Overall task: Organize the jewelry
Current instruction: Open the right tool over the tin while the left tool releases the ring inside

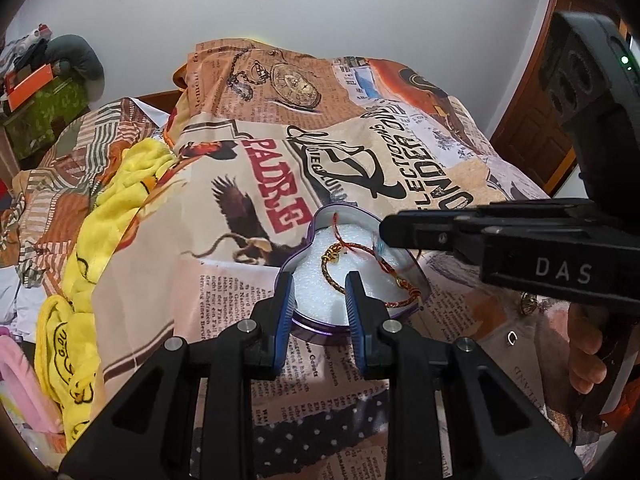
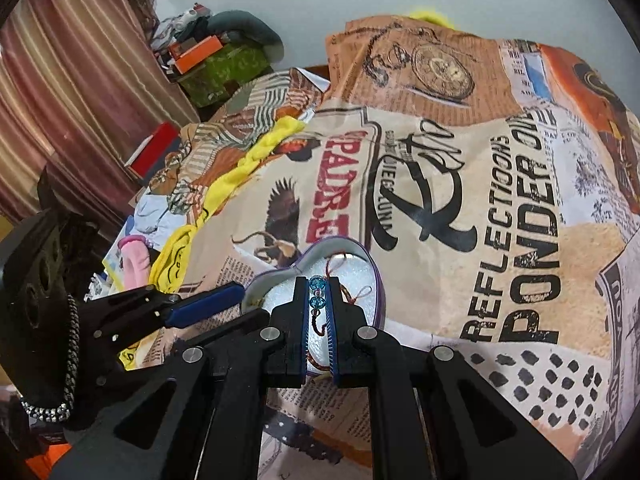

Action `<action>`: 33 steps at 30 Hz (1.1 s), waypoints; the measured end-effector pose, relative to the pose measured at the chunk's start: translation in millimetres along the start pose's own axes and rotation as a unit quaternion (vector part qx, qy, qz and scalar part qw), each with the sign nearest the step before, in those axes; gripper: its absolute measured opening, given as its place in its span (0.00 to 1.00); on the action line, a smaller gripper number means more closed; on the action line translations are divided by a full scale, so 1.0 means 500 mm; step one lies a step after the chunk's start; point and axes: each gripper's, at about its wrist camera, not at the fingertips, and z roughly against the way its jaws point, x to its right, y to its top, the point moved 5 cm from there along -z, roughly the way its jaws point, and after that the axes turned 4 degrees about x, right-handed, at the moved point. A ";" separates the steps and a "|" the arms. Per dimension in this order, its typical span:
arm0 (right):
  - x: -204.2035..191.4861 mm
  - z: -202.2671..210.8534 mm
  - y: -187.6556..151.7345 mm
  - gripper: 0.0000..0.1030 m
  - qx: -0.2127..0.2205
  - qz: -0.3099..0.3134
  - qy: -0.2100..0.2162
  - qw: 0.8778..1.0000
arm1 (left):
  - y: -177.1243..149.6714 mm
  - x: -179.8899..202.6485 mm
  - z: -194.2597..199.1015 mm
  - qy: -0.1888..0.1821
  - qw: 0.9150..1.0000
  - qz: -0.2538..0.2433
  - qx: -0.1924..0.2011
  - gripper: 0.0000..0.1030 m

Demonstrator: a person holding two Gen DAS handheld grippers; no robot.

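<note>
A purple heart-shaped box (image 1: 425, 283) with white foam lining sits on the printed bedspread. Inside lie a gold-and-green braided bracelet (image 1: 329, 267) and a red thread bracelet (image 1: 394, 276). My left gripper (image 1: 320, 286) is open, its fingertips straddling the near rim of the box. My right gripper (image 2: 319, 294) is shut on a bracelet with blue crystal beads (image 2: 317, 301), held over the box (image 2: 374, 268). The right gripper also shows in the left wrist view (image 1: 384, 236), reaching in from the right over the box.
The printed bedspread (image 1: 240, 208) covers the bed. Small gold jewelry pieces (image 1: 528, 304) and a ring (image 1: 511, 338) lie on it right of the box. A yellow blanket (image 1: 100, 240) is bunched at left. Boxes and clutter (image 1: 36, 96) stand at far left.
</note>
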 end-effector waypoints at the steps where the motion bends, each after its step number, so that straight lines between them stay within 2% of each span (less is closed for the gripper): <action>1: 0.001 -0.001 -0.002 0.13 -0.004 -0.001 0.002 1.000 | 0.001 -0.001 0.002 0.000 1.000 0.002 0.000 0.24; 4: 0.000 0.002 -0.004 0.27 -0.007 -0.005 0.005 1.000 | 0.002 -0.003 0.012 0.002 1.000 0.005 0.005 0.24; 6: -0.001 0.012 -0.003 0.30 0.000 -0.006 0.007 1.000 | 0.004 -0.005 0.020 0.004 1.000 0.007 0.008 0.25; 11: -0.003 0.053 0.004 0.31 0.024 -0.001 -0.007 1.000 | 0.012 -0.002 0.044 0.011 1.000 0.009 0.018 0.30; 20: -0.001 0.144 -0.016 0.31 0.065 0.058 -0.073 0.994 | 0.023 0.026 0.088 0.019 0.999 -0.005 0.033 0.40; 24: 0.008 0.185 -0.030 0.31 0.082 0.069 -0.088 0.990 | 0.020 0.056 0.103 0.022 0.999 -0.017 0.038 0.43; 33: 0.054 0.262 -0.072 0.31 0.105 0.069 -0.124 0.984 | 0.015 0.145 0.120 -0.004 0.998 -0.039 0.040 0.47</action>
